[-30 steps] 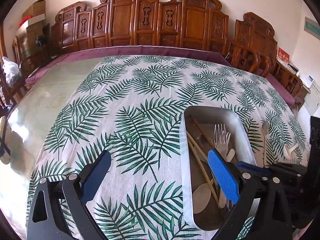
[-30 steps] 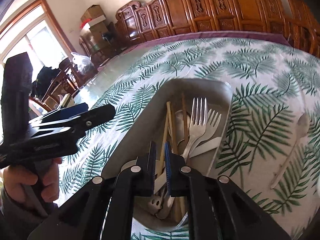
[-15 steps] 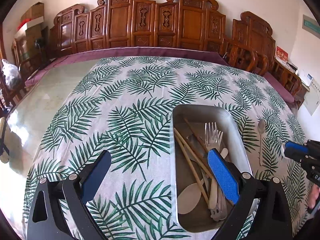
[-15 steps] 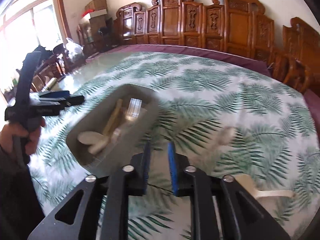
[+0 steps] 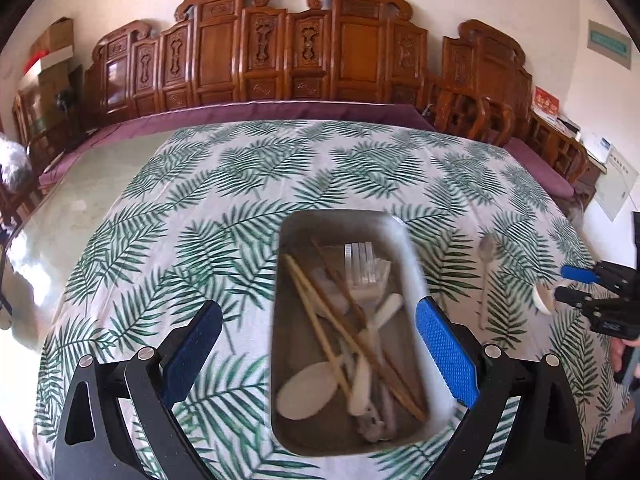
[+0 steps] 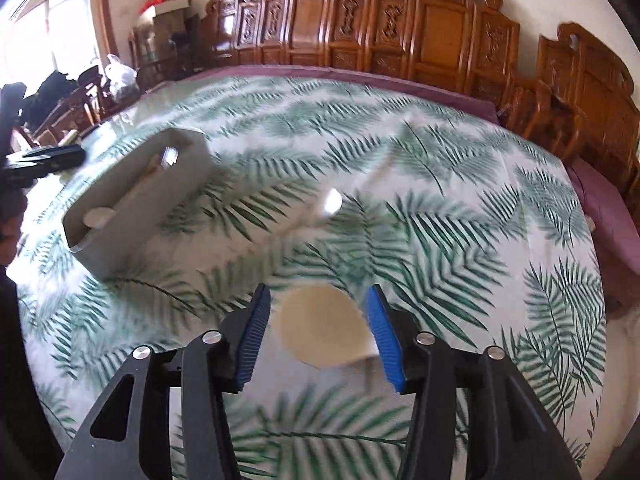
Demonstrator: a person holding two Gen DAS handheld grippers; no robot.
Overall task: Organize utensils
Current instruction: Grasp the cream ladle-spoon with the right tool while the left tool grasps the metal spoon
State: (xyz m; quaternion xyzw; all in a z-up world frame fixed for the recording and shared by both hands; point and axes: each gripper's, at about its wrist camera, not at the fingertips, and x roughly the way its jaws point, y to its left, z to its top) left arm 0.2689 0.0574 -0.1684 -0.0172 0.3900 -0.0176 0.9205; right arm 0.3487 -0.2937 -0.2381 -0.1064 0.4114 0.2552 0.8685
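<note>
Over the table [image 6: 460, 208], right gripper [image 6: 316, 330] jaws opening around a loose pale spoon [image 6: 324, 328], not yet pinched. Left gripper [image 5: 320, 354] idles wide over the tray [image 5: 404, 240]. Next: close, carry it traywards.

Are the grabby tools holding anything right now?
No. The left tool is wide open with nothing gripped. The right tool is opening around the round bowl of a cream-coloured spoon, its pads not pressing it.
</note>
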